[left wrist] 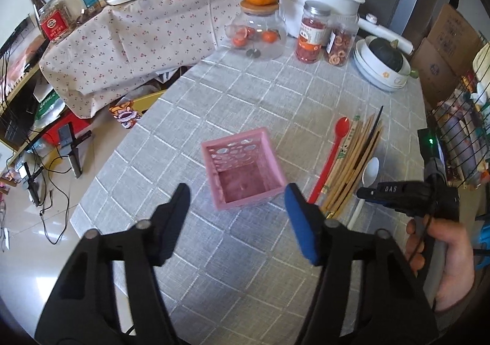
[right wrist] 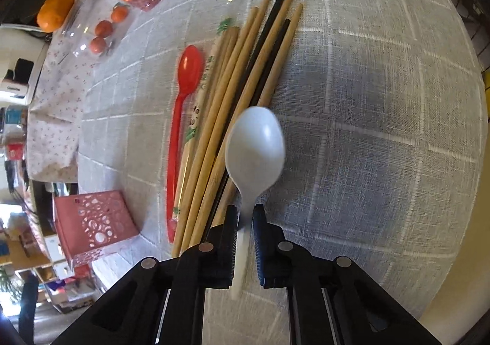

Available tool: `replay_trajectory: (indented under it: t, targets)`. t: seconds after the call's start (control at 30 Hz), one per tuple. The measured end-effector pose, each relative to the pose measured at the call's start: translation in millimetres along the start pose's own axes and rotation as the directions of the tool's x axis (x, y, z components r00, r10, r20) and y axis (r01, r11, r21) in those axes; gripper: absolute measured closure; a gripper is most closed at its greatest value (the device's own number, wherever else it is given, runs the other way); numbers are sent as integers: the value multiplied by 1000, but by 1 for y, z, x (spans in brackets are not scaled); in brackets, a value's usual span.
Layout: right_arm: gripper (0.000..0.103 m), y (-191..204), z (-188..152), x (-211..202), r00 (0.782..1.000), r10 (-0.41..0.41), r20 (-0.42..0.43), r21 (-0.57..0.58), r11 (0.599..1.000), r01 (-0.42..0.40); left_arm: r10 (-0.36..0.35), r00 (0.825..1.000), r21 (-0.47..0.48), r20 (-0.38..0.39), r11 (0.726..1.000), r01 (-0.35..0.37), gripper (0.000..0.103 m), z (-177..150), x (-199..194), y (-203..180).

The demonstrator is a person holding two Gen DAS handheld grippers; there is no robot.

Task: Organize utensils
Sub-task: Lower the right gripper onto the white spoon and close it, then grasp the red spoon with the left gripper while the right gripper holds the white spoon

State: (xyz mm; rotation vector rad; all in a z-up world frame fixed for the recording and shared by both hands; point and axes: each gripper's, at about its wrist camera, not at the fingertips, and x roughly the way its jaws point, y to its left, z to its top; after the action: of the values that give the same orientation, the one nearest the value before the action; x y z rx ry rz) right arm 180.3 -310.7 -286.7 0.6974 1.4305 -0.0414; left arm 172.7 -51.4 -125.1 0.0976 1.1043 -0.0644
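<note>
The right gripper (right wrist: 245, 216) is clamped on the white spoon (right wrist: 255, 145) handle, apparently touching the chopsticks (right wrist: 232, 93). Left of the chopsticks, the left gripper (left wrist: 235, 201) hangs, jaws apart, over the pink basket (left wrist: 245, 173).

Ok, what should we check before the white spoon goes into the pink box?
1. Right tool shut on the white plastic spoon handle: ok.
2. Spoon lifted clear of the wooden chopsticks: cannot tell.
3. Square pink plastic basket upright, nothing inside: ok.
4. Left tool open, holding nothing: ok.
5. Long red plastic spoon lying apart from the grip: ok.
</note>
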Motion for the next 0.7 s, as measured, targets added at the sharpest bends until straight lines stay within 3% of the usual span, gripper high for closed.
replay_trajectory:
  t: [0.2, 0.37, 0.47, 0.57, 0.7]
  targets:
    - [94, 2, -5, -8, 1000, 10, 11, -52, 999, -10, 63, 997, 126, 34, 990, -67, 47, 32, 1, -67]
    - [94, -9, -7, -22, 999, 34, 40, -50, 998, -32, 88, 994, 248, -72, 966, -67, 50, 52, 51, -132]
    - [94, -20, -5, -33, 997, 50, 59, -38, 998, -48, 169, 976, 305, -138, 945, -121, 56, 58, 97, -158]
    - [94, -22, -4, -43, 995, 58, 80, -47, 997, -54, 203, 958, 320, -202, 938, -131, 60, 57, 132, -165]
    - [94, -18, -7, -47, 994, 69, 85, -85, 994, -62, 123, 951, 288, -284, 957, -38, 60, 56, 159, -169]
